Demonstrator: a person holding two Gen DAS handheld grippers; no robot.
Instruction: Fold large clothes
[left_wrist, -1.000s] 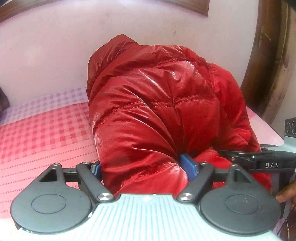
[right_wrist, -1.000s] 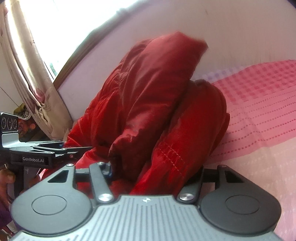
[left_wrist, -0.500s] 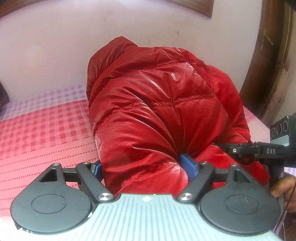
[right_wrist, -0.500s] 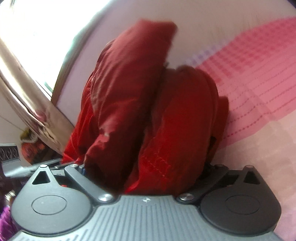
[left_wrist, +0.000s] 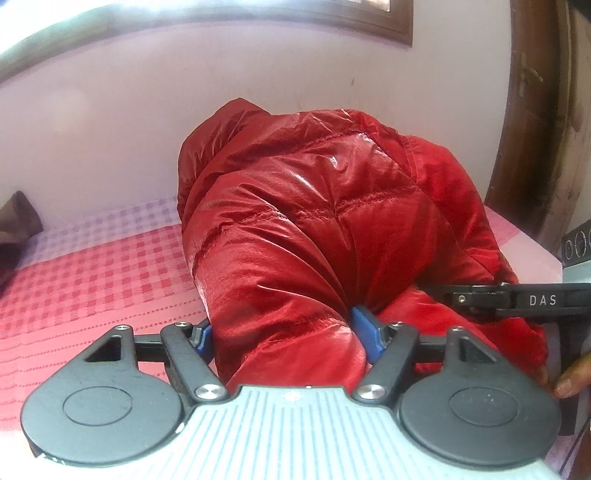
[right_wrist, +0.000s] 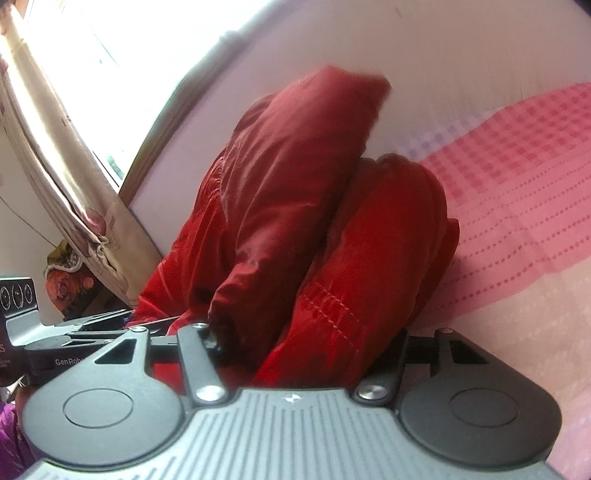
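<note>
A shiny red puffer jacket (left_wrist: 314, 221) lies bunched on the pink checked bed sheet (left_wrist: 92, 277). My left gripper (left_wrist: 284, 339) is shut on a thick fold of the jacket's near edge, blue pads on both sides. My right gripper (right_wrist: 306, 343) is shut on another bulky fold of the same jacket (right_wrist: 295, 203); its fingertips are buried in fabric. The right gripper also shows in the left wrist view (left_wrist: 517, 299), to the right and touching the jacket. The left gripper's body appears at the left edge of the right wrist view (right_wrist: 55, 332).
A pale wall (left_wrist: 147, 129) runs behind the bed. A wooden door frame (left_wrist: 535, 129) stands at the right. A curtain (right_wrist: 66, 166) and bright window are at the left in the right wrist view. A dark cushion (left_wrist: 18, 221) sits at the bed's far left.
The right gripper swung and tilted with its fold, then came back near its earlier pose. The left gripper pulled back slightly, keeping its hold; the jacket looks a little lower.
</note>
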